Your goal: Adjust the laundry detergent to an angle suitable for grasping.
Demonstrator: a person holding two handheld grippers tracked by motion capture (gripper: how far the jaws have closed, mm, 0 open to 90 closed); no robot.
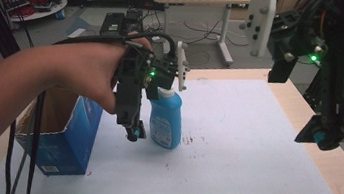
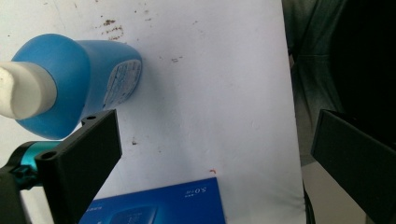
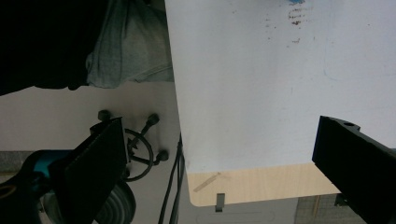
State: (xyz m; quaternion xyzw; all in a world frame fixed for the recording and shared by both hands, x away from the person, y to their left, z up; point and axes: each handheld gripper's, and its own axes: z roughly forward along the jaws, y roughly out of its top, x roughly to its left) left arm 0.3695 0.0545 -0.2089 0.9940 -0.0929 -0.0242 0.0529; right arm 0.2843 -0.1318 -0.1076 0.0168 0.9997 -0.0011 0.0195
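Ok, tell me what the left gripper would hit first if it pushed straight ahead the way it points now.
Probably the white table cover: the left gripper points down at it with open jaws and nothing between them. The blue plastic bottle with the white cap stands off to one side and the dark blue cardboard box lies nearer; depth is unclear.

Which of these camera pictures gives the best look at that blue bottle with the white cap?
The left gripper view: the blue bottle appears close up, from above, with its white cap and label plain. In the high view it stands upright on the white mat, its top partly hidden by the left gripper. The right gripper view looks elsewhere.
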